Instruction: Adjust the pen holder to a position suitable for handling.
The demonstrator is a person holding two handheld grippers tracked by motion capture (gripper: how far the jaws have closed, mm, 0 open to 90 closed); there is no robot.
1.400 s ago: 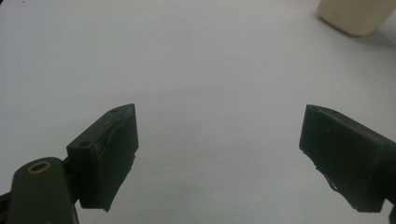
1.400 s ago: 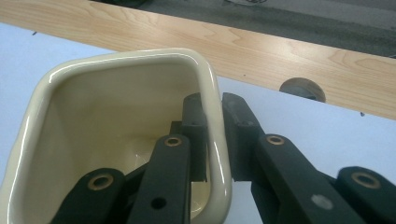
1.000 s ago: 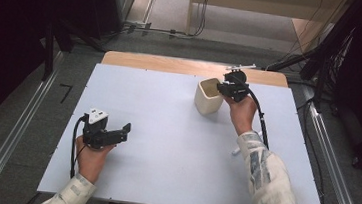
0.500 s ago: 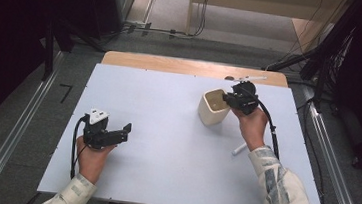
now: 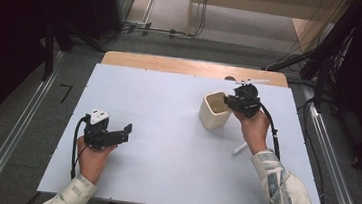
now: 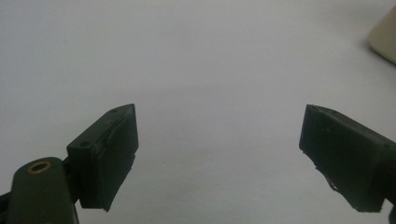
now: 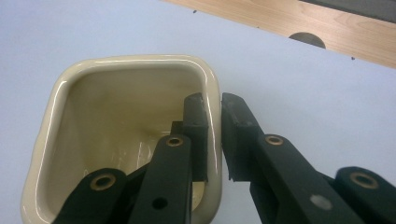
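The right gripper (image 7: 214,135) is found clamped on the wall of a cream square-mouthed ceramic cup (image 7: 84,140): in the right gripper view one jaw is set inside the cup and the other outside, with the glazed rim pinched between them at the corner toward the right of the frame. A rim pinch of this kind is judged to have been chosen because the cup has no handle to be seen and its body is too wide to be spanned. In the high view the cup (image 5: 214,111) is seen in the upper right of the frame, on the white bench (image 5: 168,106), tilted slightly, with the right gripper (image 5: 234,103) directly at its right edge. Whether its base is resting on the bench or is lifted clear cannot be told. A small white stick-like object (image 5: 239,149) is noted on the bench below the cup, apart from it. The left gripper (image 5: 122,131) is held low at the lower left of the high view, jaws wide apart and empty, with bare bench between them in the left gripper view; it is judged to be idle.
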